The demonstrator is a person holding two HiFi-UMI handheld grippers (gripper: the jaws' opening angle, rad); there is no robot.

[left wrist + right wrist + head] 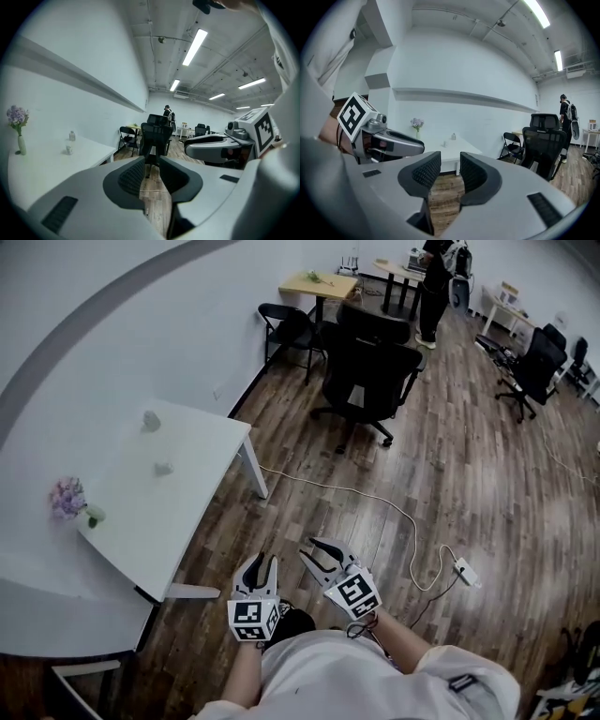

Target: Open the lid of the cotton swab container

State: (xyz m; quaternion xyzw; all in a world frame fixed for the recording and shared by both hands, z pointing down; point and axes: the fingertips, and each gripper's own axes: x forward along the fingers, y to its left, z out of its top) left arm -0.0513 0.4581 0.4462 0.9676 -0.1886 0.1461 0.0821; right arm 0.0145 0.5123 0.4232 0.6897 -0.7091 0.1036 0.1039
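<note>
Bare floor [309, 517] lies open ahead of left gripper [265, 562] and right gripper [316, 548] — white table [192, 451] at left, office chair [370, 371] beyond

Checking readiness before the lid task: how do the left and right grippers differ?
The left gripper has jaws slightly apart; the right gripper gapes wider. The left gripper faces the black office chair; the right gripper faces the white table. Both are empty, over wood floor.

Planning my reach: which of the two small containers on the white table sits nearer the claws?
The mid-table container, closer to the flower vase; the other container stands back nearer the wall.
</note>
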